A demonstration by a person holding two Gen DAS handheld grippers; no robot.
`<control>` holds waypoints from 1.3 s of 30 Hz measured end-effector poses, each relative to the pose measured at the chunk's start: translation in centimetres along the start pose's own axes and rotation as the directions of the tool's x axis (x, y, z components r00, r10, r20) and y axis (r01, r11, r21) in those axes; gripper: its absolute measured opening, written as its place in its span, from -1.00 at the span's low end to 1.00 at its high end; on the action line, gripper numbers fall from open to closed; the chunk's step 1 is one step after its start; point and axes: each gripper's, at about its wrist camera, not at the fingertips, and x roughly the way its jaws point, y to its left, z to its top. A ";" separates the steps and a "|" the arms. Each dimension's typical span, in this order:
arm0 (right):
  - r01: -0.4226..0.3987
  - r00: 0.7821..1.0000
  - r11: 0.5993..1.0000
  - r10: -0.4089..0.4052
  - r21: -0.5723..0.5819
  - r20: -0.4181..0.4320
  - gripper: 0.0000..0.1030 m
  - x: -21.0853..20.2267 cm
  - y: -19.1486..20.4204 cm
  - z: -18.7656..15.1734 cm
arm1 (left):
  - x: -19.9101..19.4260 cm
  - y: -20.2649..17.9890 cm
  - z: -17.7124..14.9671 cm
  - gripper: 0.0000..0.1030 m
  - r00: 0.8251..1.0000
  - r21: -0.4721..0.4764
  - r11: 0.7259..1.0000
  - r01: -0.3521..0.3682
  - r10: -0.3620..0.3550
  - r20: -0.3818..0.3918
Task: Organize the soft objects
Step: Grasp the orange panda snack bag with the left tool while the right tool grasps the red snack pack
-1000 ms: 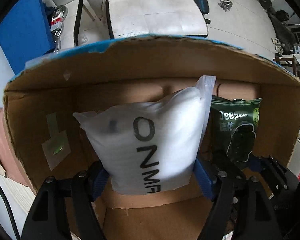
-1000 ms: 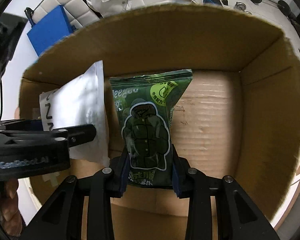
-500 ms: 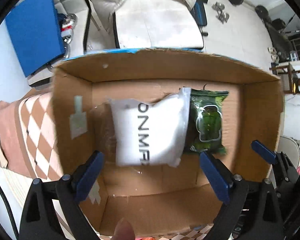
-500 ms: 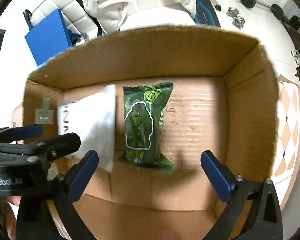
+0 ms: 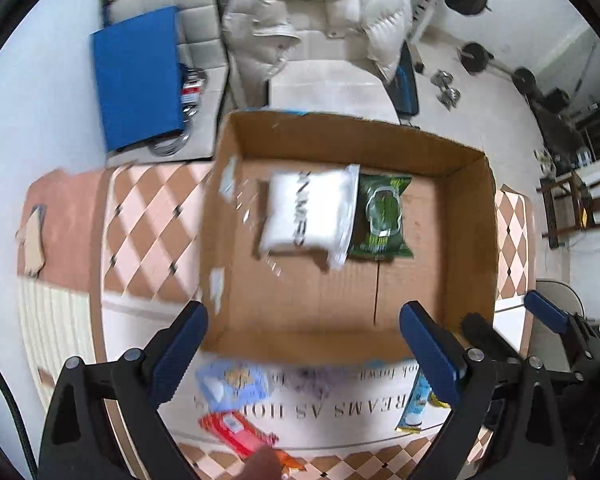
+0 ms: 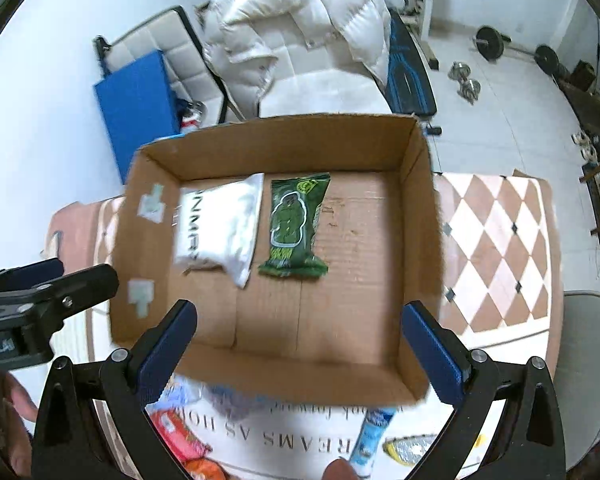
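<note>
An open cardboard box (image 5: 472, 240) (image 6: 416, 240) sits on the table. A white soft pack (image 5: 308, 216) (image 6: 220, 224) and a green soft pack (image 5: 384, 216) (image 6: 296, 224) lie side by side on its floor, toward the far left. My left gripper (image 5: 304, 352) is open and empty, above the box's near edge. My right gripper (image 6: 300, 348) is open and empty, also above the near edge. Loose packs lie in front of the box: a blue one (image 5: 232, 384), a red one (image 5: 240, 432) (image 6: 180, 440) and a slim blue-white one (image 5: 416, 404) (image 6: 370, 436).
The table has a checkered cloth (image 6: 496, 248) (image 5: 148, 220). Behind it stand a chair with a white puffer jacket (image 5: 320, 12) (image 6: 296, 20) and a blue panel (image 5: 140, 76). Dumbbells (image 6: 466, 80) lie on the floor at the right.
Both grippers opened and let go of the white and green packs, which now lie in the box. Both grippers pulled back and up to the box's near edge.
</note>
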 end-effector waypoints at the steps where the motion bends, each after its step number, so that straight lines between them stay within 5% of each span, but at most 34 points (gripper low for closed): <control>1: 0.000 1.000 1.000 0.000 -0.006 0.013 1.00 -0.8 0.0 -0.9 | -0.4 0.4 -1.3 0.91 1.000 -0.016 1.000 -0.001 0.001 0.010; 5: -0.013 1.000 0.999 0.013 -0.037 0.010 1.00 -3.3 -0.1 -5.9 | 0.2 2.9 -8.4 0.91 0.998 -0.078 0.995 -0.068 0.067 -0.013; 9: -0.102 0.988 0.994 0.098 -0.034 -0.115 1.00 -1.7 -0.5 -11.5 | 4.7 6.6 -16.6 0.91 0.985 -0.170 0.981 -0.096 0.068 -0.162; 15: -0.191 0.945 0.979 0.165 -0.066 -0.282 1.00 3.4 1.7 -17.2 | 12.1 10.2 -27.0 0.90 0.927 -0.402 0.915 -0.013 -0.140 -0.349; 20: -0.216 0.921 0.971 0.169 -0.101 -0.350 1.00 5.8 4.1 -19.0 | 16.5 10.5 -29.5 0.87 0.914 -0.514 0.858 0.000 -0.208 -0.348; 22: -0.214 0.918 0.968 0.154 -0.132 -0.364 1.00 6.6 5.3 -19.2 | 18.3 10.7 -30.2 0.38 0.901 -0.540 0.842 0.002 -0.235 -0.364; 23: -0.217 0.915 0.965 0.148 -0.150 -0.375 1.00 6.9 6.1 -19.4 | 18.8 10.7 -30.7 -0.13 0.893 -0.546 0.838 -0.006 -0.241 -0.380; 24: -0.220 0.912 0.962 0.144 -0.161 -0.383 1.00 7.1 6.7 -19.4 | 19.2 10.9 -31.2 -0.23 0.886 -0.554 0.832 -0.004 -0.254 -0.388; 29: -0.246 0.898 0.940 0.129 -0.235 -0.420 1.00 8.3 11.1 -19.8 | 17.4 12.9 -33.4 -0.32 0.920 -0.519 0.849 -0.104 -0.116 -0.375; 34: -0.271 0.865 0.915 0.095 -0.299 -0.492 0.98 12.2 17.5 -22.3 | 16.8 16.5 -35.8 -0.32 0.925 -0.575 0.797 -0.182 -0.061 -0.376; 39: -0.230 0.851 0.902 0.004 -0.366 -0.525 0.87 16.2 21.9 -24.9 | 16.9 17.0 -35.7 -0.32 0.927 -0.576 0.786 -0.224 -0.010 -0.375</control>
